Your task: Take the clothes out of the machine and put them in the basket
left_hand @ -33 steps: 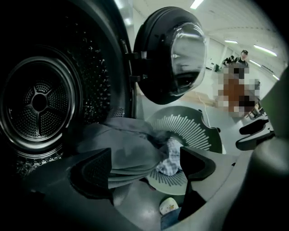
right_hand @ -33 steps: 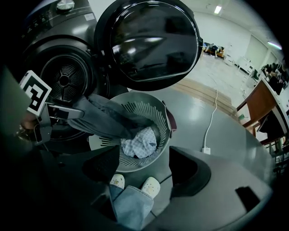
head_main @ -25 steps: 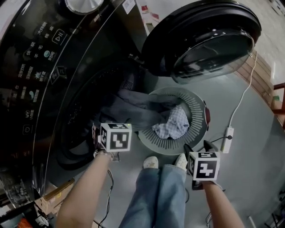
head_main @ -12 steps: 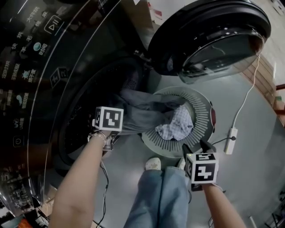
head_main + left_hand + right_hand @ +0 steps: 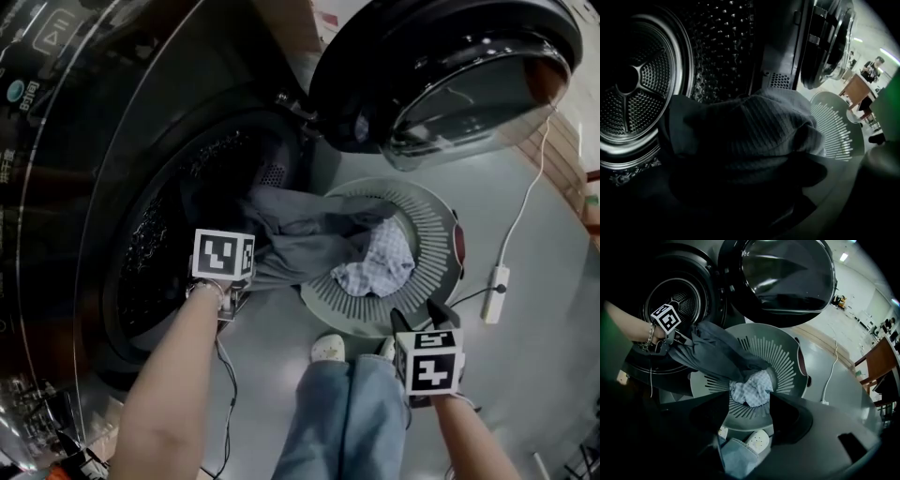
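A grey garment (image 5: pixel 300 239) hangs out of the machine's drum (image 5: pixel 159 244) and drapes over the rim of the round grey basket (image 5: pixel 436 234). A checked cloth (image 5: pixel 380 267) lies inside the basket. My left gripper (image 5: pixel 228 286) is at the drum's mouth, pointing down at the grey garment (image 5: pixel 754 126). Its jaws stand wide in the dark around the fabric's near fold, gripping nothing. My right gripper (image 5: pixel 749 397) hovers above the basket's near rim, its jaws closing with nothing between them. The checked cloth (image 5: pixel 750 387) shows beyond them.
The machine's round door (image 5: pixel 441 75) stands open above the basket. A white power strip (image 5: pixel 494 281) with its cable lies on the floor to the right. The person's jeans legs (image 5: pixel 347 412) and white shoes (image 5: pixel 328 347) are just in front of the basket.
My left gripper has come down closer to the grey garment at the drum's mouth. My right gripper has sunk a little by the basket. The clothes have not moved.
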### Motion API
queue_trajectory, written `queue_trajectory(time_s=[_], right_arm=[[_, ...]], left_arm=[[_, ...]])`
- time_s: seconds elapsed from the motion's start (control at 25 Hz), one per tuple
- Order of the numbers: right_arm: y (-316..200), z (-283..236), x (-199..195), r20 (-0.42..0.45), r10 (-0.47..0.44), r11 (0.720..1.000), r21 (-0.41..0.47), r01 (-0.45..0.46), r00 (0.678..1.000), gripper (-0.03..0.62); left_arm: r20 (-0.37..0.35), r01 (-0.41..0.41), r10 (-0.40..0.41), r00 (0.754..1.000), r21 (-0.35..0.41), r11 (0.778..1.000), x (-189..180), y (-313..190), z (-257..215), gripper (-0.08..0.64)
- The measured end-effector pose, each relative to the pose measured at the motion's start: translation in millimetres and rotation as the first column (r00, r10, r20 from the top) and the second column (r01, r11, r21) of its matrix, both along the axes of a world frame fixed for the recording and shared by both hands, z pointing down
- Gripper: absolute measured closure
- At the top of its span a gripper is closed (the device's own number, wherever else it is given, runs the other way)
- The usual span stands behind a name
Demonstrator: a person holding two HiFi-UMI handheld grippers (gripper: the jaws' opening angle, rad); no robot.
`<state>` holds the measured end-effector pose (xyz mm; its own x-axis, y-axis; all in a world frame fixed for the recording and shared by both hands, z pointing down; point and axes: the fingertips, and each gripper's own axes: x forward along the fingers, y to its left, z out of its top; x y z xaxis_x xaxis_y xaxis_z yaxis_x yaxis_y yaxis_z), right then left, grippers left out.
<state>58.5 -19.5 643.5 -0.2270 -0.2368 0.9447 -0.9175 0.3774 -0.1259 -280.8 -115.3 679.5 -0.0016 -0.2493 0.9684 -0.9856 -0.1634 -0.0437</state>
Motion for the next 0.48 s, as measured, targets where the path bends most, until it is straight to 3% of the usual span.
queue_trajectory(time_s=[0.12, 0.36, 0.48], right_arm=[[0, 1, -4, -0.006, -0.002, 1.000, 0.011, 0.002, 1.000, 0.328], [-3, -6, -8, -0.005, -0.014, 0.999, 0.029, 0.014, 1.000, 0.342], [-4, -13, -6, -0.006, -0.020, 0.999, 0.035, 0.020, 1.000, 0.350]], left_arm=[[0.007, -0.058, 0.058, 0.998, -0.021, 0.998, 8, -1, 1, 0.111], [0.061, -0.085, 0.085, 0.994, -0.014, 0.996, 9, 3, -10, 0.166], [0.141, -0.107, 0.105, 0.984, 0.003, 0.994, 2, 6, -28, 0.301]])
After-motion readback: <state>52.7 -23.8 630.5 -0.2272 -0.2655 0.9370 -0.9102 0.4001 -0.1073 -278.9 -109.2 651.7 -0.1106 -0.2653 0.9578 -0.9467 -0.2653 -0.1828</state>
